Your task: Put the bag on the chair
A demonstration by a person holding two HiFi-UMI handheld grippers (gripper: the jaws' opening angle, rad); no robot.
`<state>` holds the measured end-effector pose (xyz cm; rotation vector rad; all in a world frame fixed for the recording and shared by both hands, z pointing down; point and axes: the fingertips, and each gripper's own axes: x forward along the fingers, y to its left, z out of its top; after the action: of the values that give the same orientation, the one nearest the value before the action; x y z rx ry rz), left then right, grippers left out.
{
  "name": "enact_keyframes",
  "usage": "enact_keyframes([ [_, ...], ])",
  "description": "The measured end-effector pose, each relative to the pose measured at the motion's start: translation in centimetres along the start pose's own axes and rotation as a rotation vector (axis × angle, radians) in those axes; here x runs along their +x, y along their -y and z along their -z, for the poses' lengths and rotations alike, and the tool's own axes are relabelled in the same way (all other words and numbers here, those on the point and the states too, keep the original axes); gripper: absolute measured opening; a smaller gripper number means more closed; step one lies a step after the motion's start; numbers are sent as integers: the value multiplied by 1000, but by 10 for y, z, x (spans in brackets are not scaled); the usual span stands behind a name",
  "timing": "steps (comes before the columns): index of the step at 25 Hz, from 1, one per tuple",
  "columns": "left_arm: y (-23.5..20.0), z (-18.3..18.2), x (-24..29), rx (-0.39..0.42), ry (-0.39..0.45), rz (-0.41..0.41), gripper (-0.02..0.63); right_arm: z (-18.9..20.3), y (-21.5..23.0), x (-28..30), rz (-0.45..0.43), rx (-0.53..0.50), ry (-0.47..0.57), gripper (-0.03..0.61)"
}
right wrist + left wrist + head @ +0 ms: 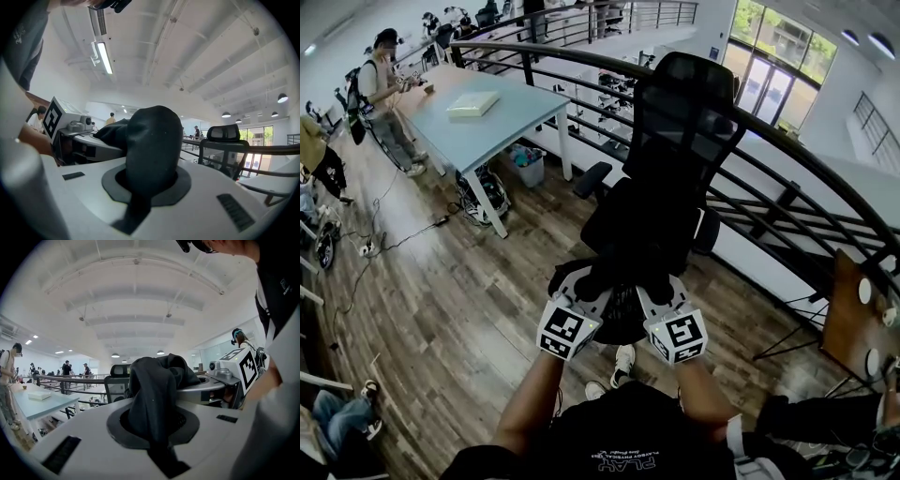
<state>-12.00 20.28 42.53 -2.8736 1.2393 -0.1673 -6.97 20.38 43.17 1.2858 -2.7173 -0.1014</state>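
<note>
A black fabric bag point(622, 314) hangs between my two grippers, just in front of a black mesh office chair point(675, 159). In the head view my left gripper point(581, 281) and right gripper point(661, 286) sit side by side at the front edge of the chair's seat. Each is shut on a bunched strap of the bag. The left gripper view shows dark cloth point(157, 390) pinched in the left gripper point(154, 416). The right gripper view shows a rounded fold of the bag point(152, 140) clamped in the right gripper point(150, 171). The chair's headrest point(225, 133) rises behind it.
A curved black railing point(787, 150) runs right behind the chair. To the left is a pale blue table point(511, 117) with a white box point(473, 103), and a bin point(528, 167) under it. People stand at far left point(384, 84). A wooden tabletop point(853, 319) is at right.
</note>
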Motion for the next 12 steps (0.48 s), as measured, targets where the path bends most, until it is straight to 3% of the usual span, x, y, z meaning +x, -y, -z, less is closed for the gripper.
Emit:
enact_keyframes([
  [12,-37,0,58,-22,-8,17,58,3,52,46,-25,-8,4,41],
])
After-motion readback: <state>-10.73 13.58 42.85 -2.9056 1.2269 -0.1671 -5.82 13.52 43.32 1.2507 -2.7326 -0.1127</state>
